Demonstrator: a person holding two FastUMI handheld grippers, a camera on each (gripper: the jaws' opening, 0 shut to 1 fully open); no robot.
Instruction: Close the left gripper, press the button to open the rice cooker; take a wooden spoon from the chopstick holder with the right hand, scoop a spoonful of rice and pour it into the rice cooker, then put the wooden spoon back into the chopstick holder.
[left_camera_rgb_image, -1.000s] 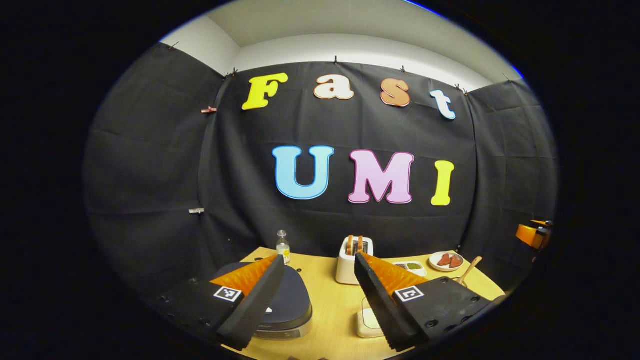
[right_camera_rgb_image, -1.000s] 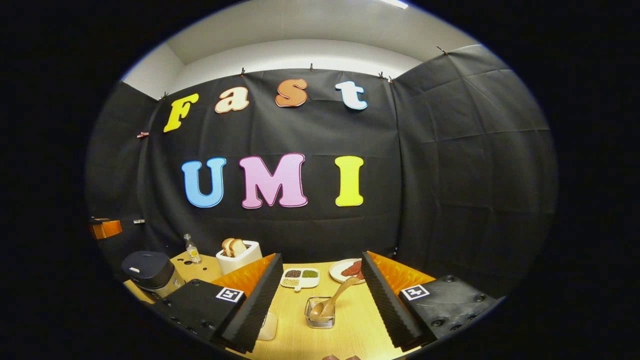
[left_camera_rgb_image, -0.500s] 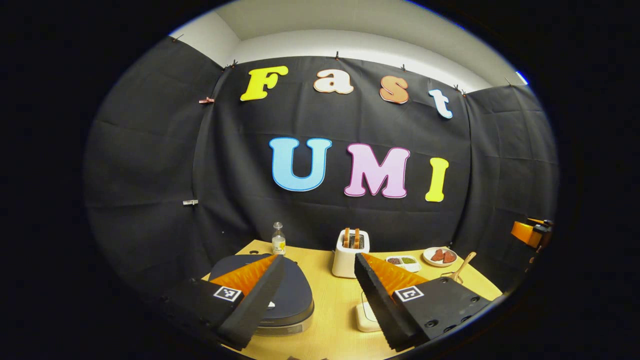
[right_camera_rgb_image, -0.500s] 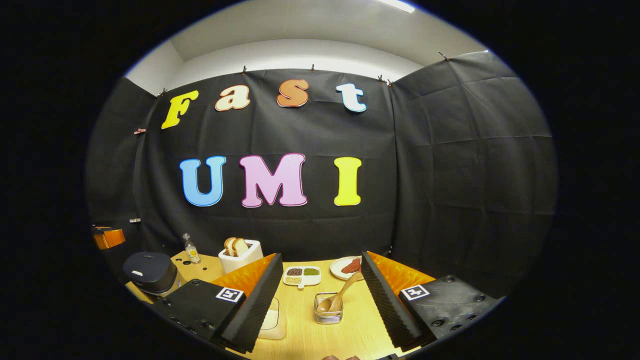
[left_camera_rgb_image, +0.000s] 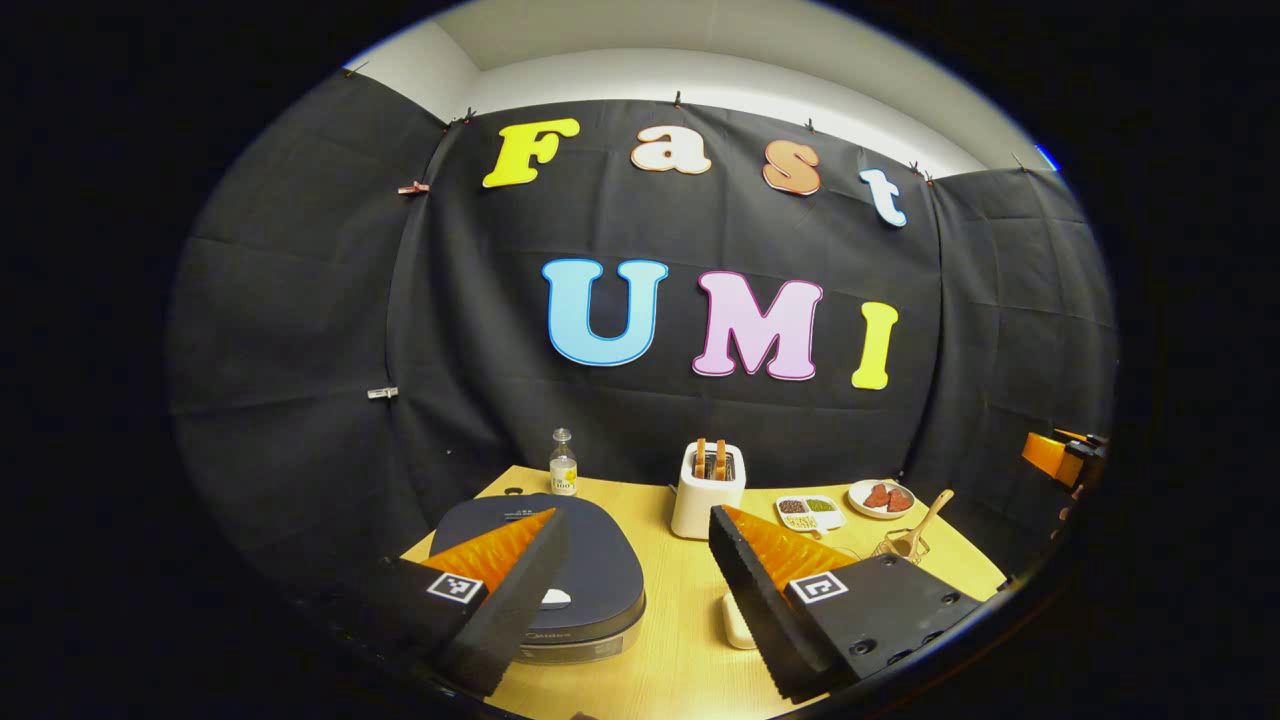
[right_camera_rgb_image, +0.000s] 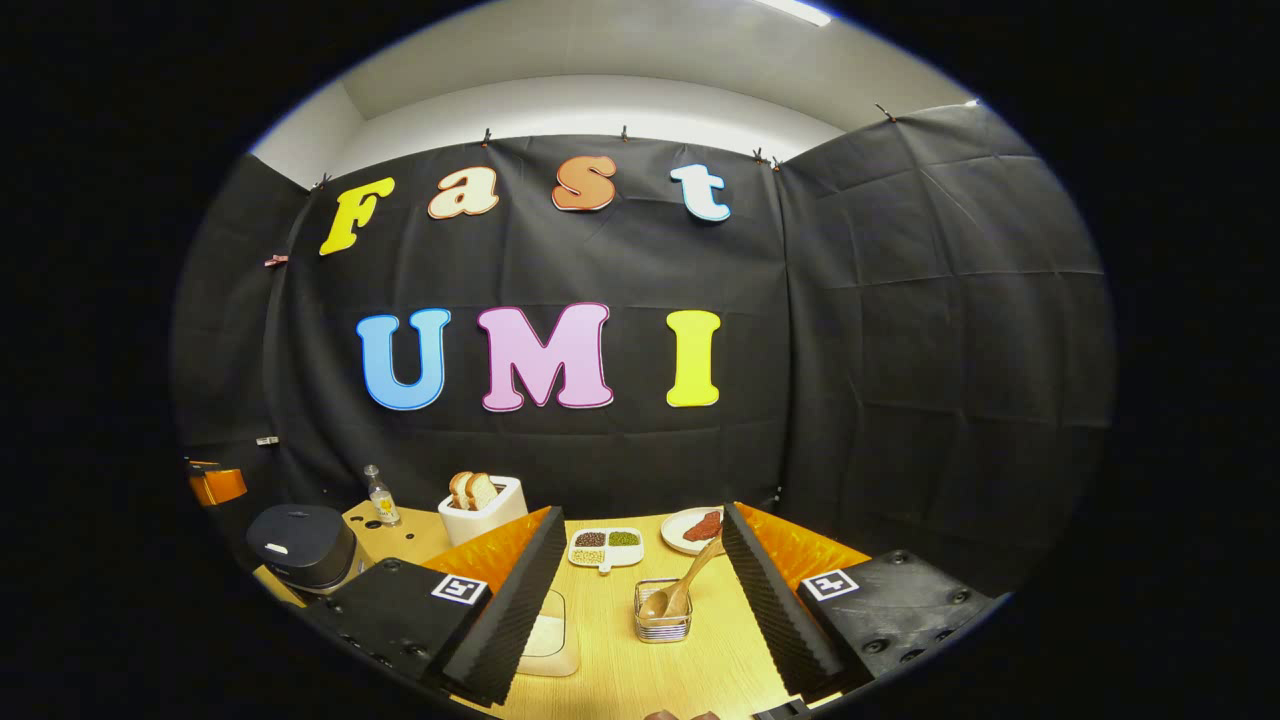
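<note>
Cooker (left_camera_rgb_image: 560, 560) under L gripper (left_camera_rgb_image: 637, 520) (agape).

Both views low, facing shared table (left_camera_rgb_image: 680, 640)

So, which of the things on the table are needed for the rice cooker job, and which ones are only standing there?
Needed:
- rice cooker, lid shut
- its button
- wooden spoon
- chopstick holder
- rice container
- left tool and right tool, both open

Only standing there:
- toaster with bread
- bottle
- divided dish
- plate
</note>
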